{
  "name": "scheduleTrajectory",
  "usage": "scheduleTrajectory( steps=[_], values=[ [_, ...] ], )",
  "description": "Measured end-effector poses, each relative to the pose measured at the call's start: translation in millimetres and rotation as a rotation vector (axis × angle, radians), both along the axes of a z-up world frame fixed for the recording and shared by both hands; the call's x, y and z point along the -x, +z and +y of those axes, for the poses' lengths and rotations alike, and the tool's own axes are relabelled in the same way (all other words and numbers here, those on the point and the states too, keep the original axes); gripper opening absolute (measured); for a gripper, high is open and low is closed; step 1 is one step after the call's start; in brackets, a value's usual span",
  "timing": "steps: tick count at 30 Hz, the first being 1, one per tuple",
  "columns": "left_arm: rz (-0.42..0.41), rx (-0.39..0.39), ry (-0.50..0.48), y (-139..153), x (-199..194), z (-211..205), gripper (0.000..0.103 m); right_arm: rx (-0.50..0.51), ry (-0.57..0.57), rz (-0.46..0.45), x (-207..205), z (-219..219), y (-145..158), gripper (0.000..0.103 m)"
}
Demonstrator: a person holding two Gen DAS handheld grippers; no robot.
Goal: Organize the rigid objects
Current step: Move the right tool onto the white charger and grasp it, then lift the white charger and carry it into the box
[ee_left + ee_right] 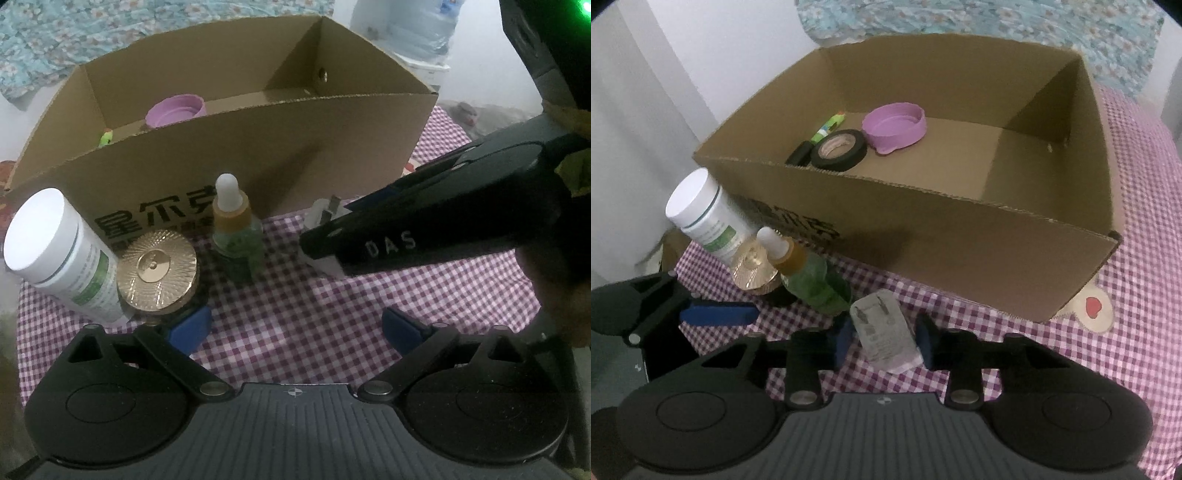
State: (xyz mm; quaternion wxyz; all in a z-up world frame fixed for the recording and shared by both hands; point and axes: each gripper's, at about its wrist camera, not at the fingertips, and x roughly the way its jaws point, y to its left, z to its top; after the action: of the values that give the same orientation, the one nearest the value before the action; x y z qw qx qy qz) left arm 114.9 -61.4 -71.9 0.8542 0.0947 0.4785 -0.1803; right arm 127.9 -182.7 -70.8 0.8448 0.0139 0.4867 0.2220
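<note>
White plug adapter (884, 334) lying on checked cloth (1108, 369), just near of cardboard box (960, 243), flanked by pads of right gripper (886, 341), narrowed around it, contact unclear. To its left, dropper bottle (236, 236), gold-lidded jar (159, 273), white bottle (59, 251). Inside box: purple lid (895, 127), black tape roll (838, 149), green pen (827, 127). Left gripper (295, 328) spread wide over bare cloth, holding nothing.

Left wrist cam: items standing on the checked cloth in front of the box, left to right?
White-capped plastic bottle → gold ridged round jar lid → small green glass dropper bottle → white plug adapter, under the right gripper.
</note>
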Motion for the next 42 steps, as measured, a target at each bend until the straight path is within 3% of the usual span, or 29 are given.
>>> scheduleTrajectory(
  steps=[12, 22, 31, 42],
  values=[
    [-0.027, 0.033, -0.004, 5, 13, 5, 0.095, -0.088, -0.11, 0.103, 9, -22, 1, 0.03],
    [-0.017, 0.085, -0.125, 0, 30, -7, 0.087, -0.206, -0.231, 0.278, 22, -41, -7, 0.029],
    [-0.015, 0.059, -0.157, -4, 25, -18, 0.063, -0.282, -0.293, 0.387, 22, -41, -15, 0.034],
    [0.022, 0.051, -0.131, -11, 18, -18, 0.037, -0.304, -0.28, 0.371, 17, -35, -22, 0.037]
  ],
)
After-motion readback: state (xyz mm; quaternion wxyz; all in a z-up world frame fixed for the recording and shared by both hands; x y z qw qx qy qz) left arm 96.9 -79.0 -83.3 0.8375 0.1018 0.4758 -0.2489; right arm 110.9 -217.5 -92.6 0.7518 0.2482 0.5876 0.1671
